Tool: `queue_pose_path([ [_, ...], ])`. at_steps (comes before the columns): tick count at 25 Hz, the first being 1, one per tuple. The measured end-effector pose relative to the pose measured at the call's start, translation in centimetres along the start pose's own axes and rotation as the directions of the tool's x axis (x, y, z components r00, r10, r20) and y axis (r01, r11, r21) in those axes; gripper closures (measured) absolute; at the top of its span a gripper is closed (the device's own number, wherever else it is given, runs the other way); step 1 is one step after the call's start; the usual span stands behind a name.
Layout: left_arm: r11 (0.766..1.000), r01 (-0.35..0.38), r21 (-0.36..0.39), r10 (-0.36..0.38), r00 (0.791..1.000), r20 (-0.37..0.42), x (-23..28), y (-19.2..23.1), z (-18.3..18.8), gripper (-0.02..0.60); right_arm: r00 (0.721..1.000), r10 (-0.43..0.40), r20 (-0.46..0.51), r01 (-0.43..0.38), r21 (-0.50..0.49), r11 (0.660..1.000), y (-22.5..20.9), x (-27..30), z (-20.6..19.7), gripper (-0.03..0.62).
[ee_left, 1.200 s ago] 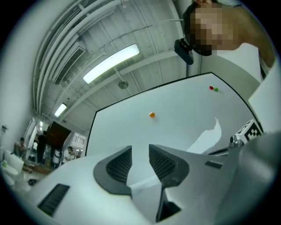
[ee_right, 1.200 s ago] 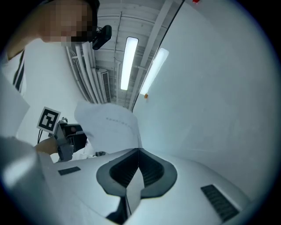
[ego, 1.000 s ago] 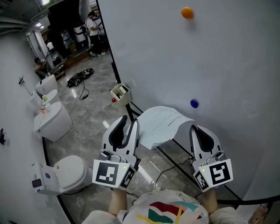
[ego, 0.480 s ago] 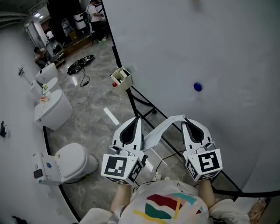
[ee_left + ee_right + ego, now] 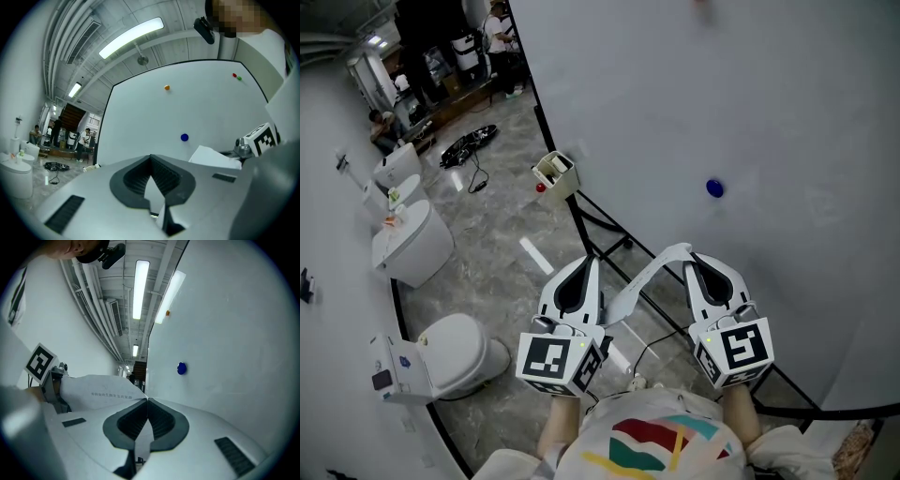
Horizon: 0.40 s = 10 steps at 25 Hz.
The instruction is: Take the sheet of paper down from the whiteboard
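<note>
Paper sheet [image 5: 642, 277], white with one line of small print, arches clear of the large white whiteboard [image 5: 750, 112], just in front of its lower part. My left gripper [image 5: 584, 272] pinches one end between closed fingers. My right gripper [image 5: 701, 270] pinches the other end the same way. A round blue magnet [image 5: 714, 188] sits on the board above.

The sheet of paper [image 5: 630, 289] looked thin and matt; the whiteboard [image 5: 694, 103] smooth, faintly glossy; the floor [image 5: 492, 248] polished stone.
</note>
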<state>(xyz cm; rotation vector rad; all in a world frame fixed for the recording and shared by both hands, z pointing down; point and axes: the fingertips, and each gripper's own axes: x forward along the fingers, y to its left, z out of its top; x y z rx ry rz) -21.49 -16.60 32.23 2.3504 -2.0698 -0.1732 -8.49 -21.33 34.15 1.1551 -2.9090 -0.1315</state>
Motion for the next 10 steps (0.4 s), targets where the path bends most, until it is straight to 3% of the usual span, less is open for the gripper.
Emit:
queue_pose_path([
  [10, 1.0, 0.011, -0.009, -0.011, 0.999, 0.03, -0.9, 0.2, 0.4, 0.537, 1.0, -0.01, 0.011, 0.01, -0.014, 1.0, 0.7, -0.3, 0.4, 0.579],
])
